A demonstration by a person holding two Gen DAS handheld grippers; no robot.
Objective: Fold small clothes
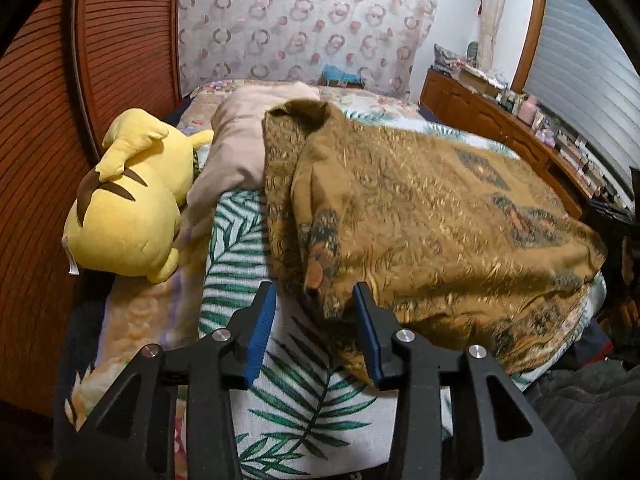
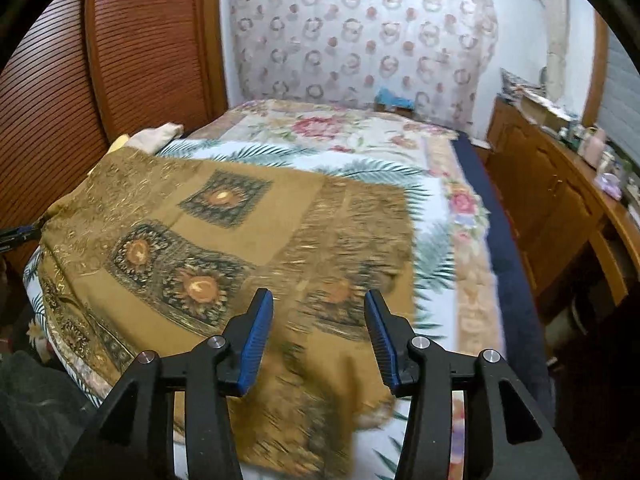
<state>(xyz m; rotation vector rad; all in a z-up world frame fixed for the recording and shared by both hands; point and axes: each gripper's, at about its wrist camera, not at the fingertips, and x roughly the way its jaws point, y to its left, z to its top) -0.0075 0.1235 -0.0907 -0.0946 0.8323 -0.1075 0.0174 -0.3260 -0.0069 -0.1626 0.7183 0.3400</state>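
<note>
A brown-gold patterned cloth [image 1: 432, 216] lies spread on the bed, its left edge folded over into a raised flap. It also shows in the right wrist view [image 2: 224, 240], lying flat with dark square motifs. My left gripper [image 1: 316, 300] is open, its blue pads either side of the cloth's near left edge, holding nothing. My right gripper [image 2: 318, 308] is open above the cloth's near right part, holding nothing.
The bed has a palm-leaf sheet [image 1: 304, 408] and a floral quilt [image 2: 320, 128]. A yellow plush toy [image 1: 128, 200] and a beige pillow [image 1: 240, 144] lie at the left by a wooden slatted wall [image 1: 40, 160]. A wooden cabinet [image 2: 552, 200] stands right of the bed.
</note>
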